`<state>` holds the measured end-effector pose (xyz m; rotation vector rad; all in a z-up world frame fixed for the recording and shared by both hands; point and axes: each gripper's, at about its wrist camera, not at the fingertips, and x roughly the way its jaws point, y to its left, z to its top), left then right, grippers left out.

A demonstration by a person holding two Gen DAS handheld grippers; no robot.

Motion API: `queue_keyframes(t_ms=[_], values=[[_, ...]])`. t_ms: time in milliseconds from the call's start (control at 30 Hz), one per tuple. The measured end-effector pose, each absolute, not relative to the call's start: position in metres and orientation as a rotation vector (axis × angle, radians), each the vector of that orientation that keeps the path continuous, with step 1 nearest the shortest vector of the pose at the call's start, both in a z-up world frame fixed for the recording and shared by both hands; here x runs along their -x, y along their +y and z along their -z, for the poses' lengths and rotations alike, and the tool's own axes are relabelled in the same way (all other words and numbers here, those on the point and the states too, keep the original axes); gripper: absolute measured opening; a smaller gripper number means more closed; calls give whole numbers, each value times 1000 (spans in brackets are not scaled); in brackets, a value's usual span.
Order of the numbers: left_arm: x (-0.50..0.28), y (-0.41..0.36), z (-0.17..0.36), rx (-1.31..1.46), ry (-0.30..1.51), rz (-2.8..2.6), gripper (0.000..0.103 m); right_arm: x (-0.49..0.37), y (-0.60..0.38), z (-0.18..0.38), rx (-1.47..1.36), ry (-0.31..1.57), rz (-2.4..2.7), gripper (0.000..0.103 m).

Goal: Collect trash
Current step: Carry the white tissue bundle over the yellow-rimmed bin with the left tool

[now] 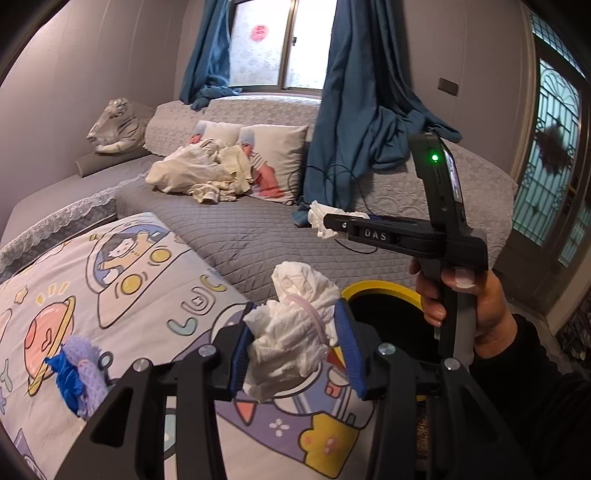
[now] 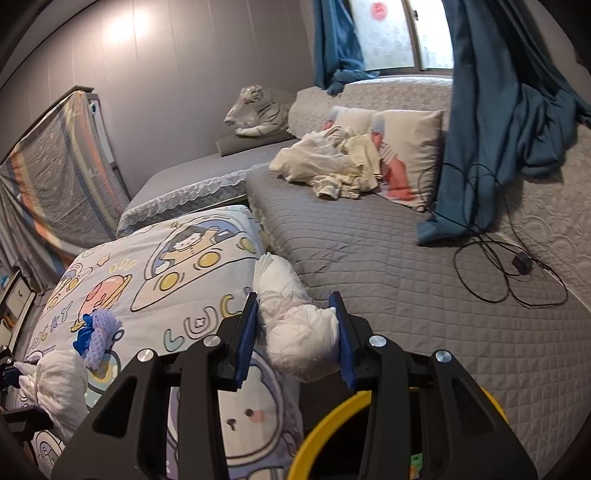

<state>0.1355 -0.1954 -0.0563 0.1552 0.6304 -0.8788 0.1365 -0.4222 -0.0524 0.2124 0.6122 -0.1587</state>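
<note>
Plush white tiger (image 2: 258,110), teal curtains (image 1: 362,110), black cable (image 2: 509,266), cartoon quilt (image 2: 166,266), possibly crumpled cream clothes (image 1: 199,170).

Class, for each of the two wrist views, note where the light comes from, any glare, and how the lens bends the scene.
Left wrist view: daylight enters through the window, which is overexposed; dark vignette rings the corners and the wall edges bow. Right wrist view: a soft glare patch sits on the grey wall; the bed curves with fisheye distortion, and the yellow-rimmed bin lies in shade.
</note>
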Motion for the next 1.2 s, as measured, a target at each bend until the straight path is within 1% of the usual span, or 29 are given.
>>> queue_keyframes(t_ms=[300, 667, 967, 1200], values=[[-129, -241, 60, -200, 634, 958, 40, -84, -470, 62, -258, 601, 281, 36], [-118, -304, 84, -252, 684, 1072, 40, -32, -517, 94, -343, 639, 393, 36], [-107, -352, 111, -288, 742, 1151, 41, -14, -535, 124, -395, 679, 438, 37], [-105, -370, 131, -306, 795, 1164, 41, -12, -546, 142, -435, 709, 459, 37]])
